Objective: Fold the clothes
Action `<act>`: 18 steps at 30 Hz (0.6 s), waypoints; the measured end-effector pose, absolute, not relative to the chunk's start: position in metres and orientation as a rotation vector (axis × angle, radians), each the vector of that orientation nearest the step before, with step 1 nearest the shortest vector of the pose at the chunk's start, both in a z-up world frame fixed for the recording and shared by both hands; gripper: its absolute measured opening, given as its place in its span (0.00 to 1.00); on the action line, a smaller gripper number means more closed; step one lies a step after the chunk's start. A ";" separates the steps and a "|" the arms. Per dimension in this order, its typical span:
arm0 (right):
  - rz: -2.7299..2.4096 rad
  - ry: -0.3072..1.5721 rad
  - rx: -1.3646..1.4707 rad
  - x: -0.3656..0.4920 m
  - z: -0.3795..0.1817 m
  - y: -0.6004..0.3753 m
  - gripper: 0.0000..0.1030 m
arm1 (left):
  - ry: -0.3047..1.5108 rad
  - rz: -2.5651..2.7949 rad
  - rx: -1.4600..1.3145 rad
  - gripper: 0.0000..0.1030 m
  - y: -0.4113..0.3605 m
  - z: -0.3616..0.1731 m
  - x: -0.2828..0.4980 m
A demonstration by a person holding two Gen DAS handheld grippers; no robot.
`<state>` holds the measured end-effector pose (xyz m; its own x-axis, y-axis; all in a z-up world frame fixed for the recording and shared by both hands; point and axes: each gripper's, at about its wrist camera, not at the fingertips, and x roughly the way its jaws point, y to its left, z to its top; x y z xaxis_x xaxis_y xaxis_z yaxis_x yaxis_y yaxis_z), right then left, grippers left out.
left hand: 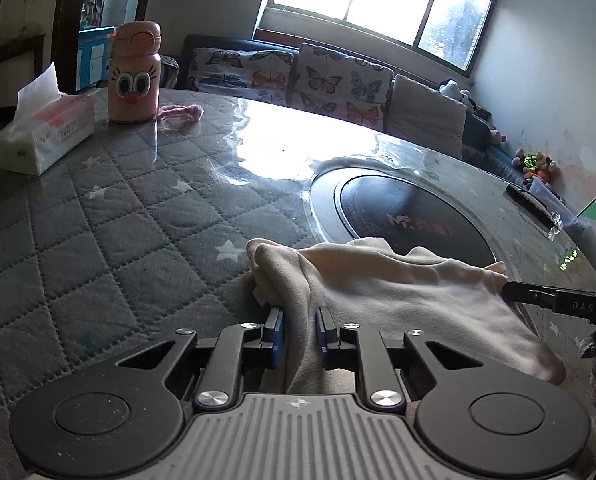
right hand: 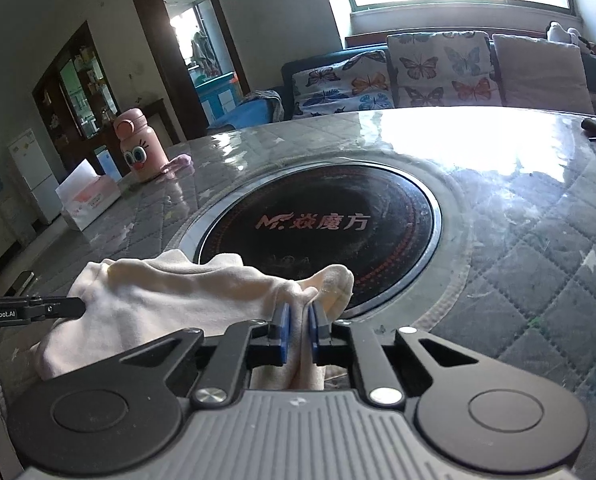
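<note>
Ahead, the tabletop (left hand: 117, 208) lies open across the inset black disc (right hand: 318, 224); the pink bottle (left hand: 134, 74) and tissue pack (left hand: 43, 136) block its far-left edge.

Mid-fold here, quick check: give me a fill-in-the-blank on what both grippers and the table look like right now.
1. The left gripper and the right gripper are both shut on the same cream ____.
2. The garment partly overlaps the round black ____ set into the table.
3. The pink bottle stands upright beside a ____ pack.
4. On the bottle's other side lies a pink ____.

Missing words: garment; cooktop; tissue; hair tie
</note>
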<state>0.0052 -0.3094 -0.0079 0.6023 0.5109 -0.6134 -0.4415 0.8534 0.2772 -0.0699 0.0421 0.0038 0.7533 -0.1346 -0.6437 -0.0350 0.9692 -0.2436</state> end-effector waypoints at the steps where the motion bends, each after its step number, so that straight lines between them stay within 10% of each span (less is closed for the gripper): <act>1: 0.550 0.744 0.102 0.006 -0.009 -0.310 0.09 | 0.720 -0.054 -0.251 0.18 0.043 0.003 -0.069; 12: 0.521 0.758 0.159 0.015 -0.014 -0.322 0.38 | 0.722 -0.041 -0.247 0.32 0.045 0.001 -0.067; 18: 0.539 0.761 0.191 0.020 -0.019 -0.320 0.38 | 0.731 -0.051 -0.262 0.37 0.046 0.001 -0.066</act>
<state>0.0196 -0.3202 -0.0194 0.5971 0.5287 -0.6033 -0.3937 0.8484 0.3539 -0.0663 0.0460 0.0011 0.7445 -0.1368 -0.6534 -0.0450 0.9663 -0.2536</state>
